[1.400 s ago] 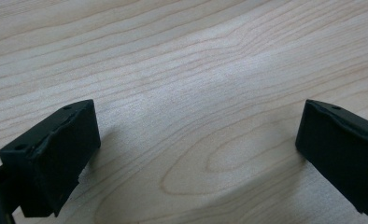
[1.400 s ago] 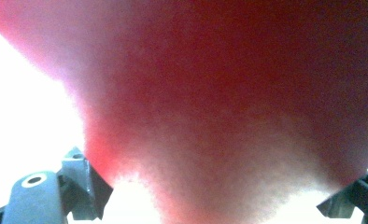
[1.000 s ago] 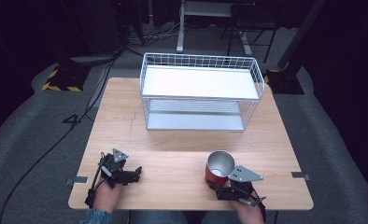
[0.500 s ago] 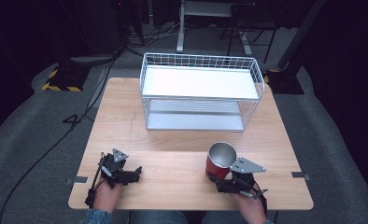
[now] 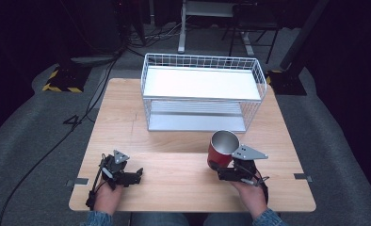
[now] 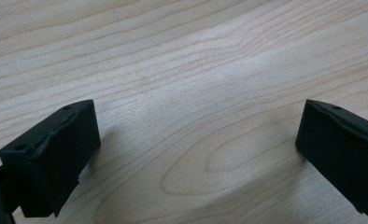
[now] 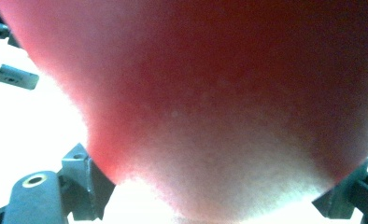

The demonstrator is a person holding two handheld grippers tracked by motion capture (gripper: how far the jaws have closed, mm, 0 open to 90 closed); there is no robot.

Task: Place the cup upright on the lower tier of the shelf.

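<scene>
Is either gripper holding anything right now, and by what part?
The right gripper grips the red cup by its lower side wall. The left gripper is open over bare table, holding nothing.

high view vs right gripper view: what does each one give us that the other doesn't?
High view: the wooden table, the white wire basket rack at its far side, the left gripper resting open near the front edge, and the red cup with its silver inside, tilted. Right gripper view: a blurred close-up of the cup's red wall, pressed between the jaw mounts. Both share the cup clamped in the right gripper.
</scene>
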